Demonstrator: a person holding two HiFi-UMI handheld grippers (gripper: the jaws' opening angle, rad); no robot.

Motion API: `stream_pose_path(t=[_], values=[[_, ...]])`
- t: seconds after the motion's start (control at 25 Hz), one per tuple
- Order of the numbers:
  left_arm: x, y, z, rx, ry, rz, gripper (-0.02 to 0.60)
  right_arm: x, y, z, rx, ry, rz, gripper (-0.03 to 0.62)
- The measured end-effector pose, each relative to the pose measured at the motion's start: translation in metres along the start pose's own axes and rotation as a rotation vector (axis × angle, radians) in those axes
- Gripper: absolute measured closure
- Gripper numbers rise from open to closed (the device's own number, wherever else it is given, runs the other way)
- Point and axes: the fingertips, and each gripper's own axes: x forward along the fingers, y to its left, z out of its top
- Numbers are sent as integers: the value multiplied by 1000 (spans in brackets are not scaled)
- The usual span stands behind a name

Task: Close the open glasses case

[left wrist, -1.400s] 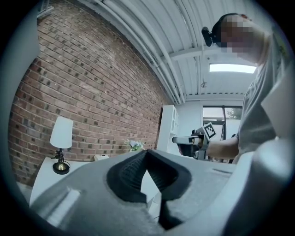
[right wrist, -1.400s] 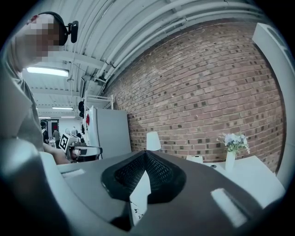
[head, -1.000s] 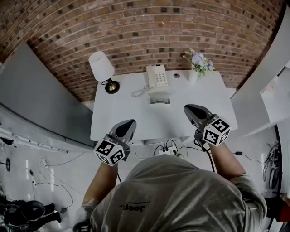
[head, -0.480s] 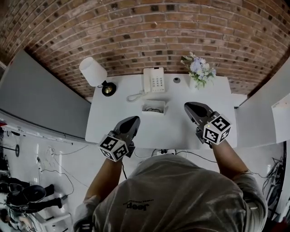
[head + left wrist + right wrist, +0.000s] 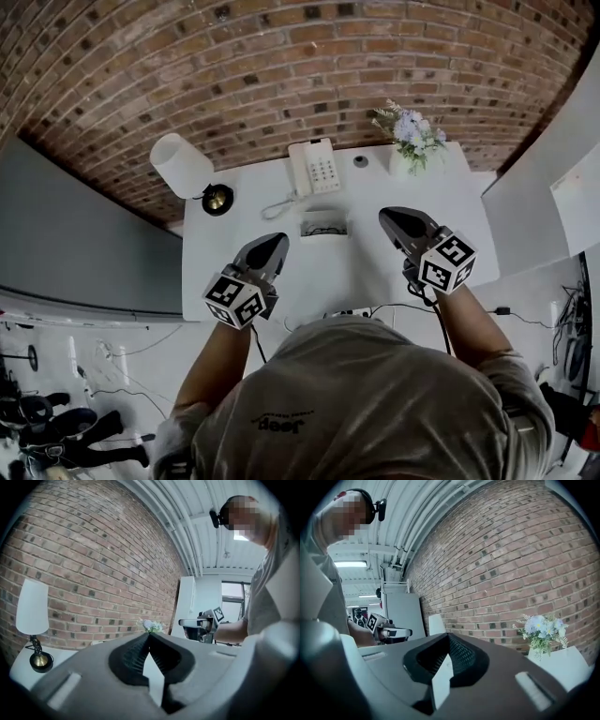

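Over the last second the head view has drawn in on the white desk [image 5: 220, 239]. It now fills more of the picture, and both claws, which hung short of its near edge, reach out over it. I take that as the person closing in on the work, not yet at it. The small pale rectangular glasses case [image 5: 323, 223] lies open near the middle of the desk, just in front of the white push-button telephone [image 5: 315, 168]. It sits between the two claws and apart from both. The left claw [image 5: 275, 244] and the right claw [image 5: 388, 217] point toward the far side of the desk, one on either side of the case. In each gripper view the ribbed black pads [image 5: 133, 654] meet at their tips with nothing between them, so both claws are closed on nothing. The case still wants shutting. As for containers, the case shows a dark line inside, too small to tell whether it is glasses. The white vase [image 5: 401, 161] at the desk's far right holds a bunch of pale blue and white flowers [image 5: 410, 129].
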Motion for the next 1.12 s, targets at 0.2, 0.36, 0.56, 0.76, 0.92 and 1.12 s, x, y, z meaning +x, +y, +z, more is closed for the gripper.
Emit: stream_pose_path(t=[0.2,0.36,0.56,0.76,0.92,1.12], values=[[2,7,-4,-5,-8,-23,569,7,1,1,-19,15,-17,585],[3,5,-4,-13,-10,-23,560,5,-4,4,-24,29,-17,585],[12,-8,-11,45,38,-92,408,5,-12,2,-22,39,1,585],[22,-4,-28,159,129,-115,356,9,-16,-3,-23,57,23,585],[34,10,-33,186,168,-148,337,20,-20,-9,-30,77,29,585],[60,26,-52,271,223,-181,310,35,-36,-22,-35,83,20,583]])
